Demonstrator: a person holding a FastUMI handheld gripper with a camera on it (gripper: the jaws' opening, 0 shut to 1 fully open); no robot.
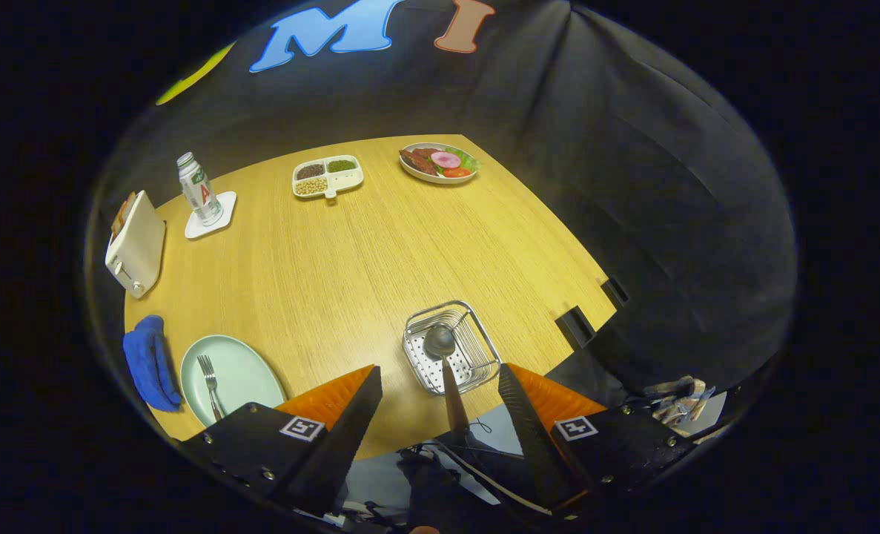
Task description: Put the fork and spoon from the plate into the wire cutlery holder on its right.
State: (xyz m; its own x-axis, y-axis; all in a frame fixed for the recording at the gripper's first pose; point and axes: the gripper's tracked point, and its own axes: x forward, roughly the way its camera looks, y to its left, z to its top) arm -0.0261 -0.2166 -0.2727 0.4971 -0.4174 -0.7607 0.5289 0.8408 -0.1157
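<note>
Gripper (440, 404) fingers sit nearest, spread wide apart with orange backing on each, nothing pressed between them. Spoon (443, 363) stands in the gap between them but touches neither finger, so the gripper is released. Spoon bowl is up and rests over the wire cutlery holder (451, 345), handle runs down toward the camera; where the handle's lower end sits is hidden, and it may be leaning on the holder's near rim rather than fully inside, cannot tell. Long axis of the spoon runs roughly straight along the line of the fingers, bowl end pointing away from the camera.

Holder is just ahead of the fingers, near the surface's (380, 245) near edge.

Progress, as a judgement: spoon looks delivered or nearly so, about half done. Fork (209, 382) is left. It lies flat on the pale green plate (250, 378), well off to the left of the holder, beside the left finger. Fork tines point away from the camera, handle toward the near edge of the plate; long axis is close to parallel with the spoon's.

Next move would likely be to swing left over the plate and close on the fork handle.

Blue cloth (147, 360) is just left of the plate; toaster (136, 245), bottle (196, 189) on a coaster, divided snack tray (328, 176) and food plate (440, 163) are all beyond, well apart.
</note>
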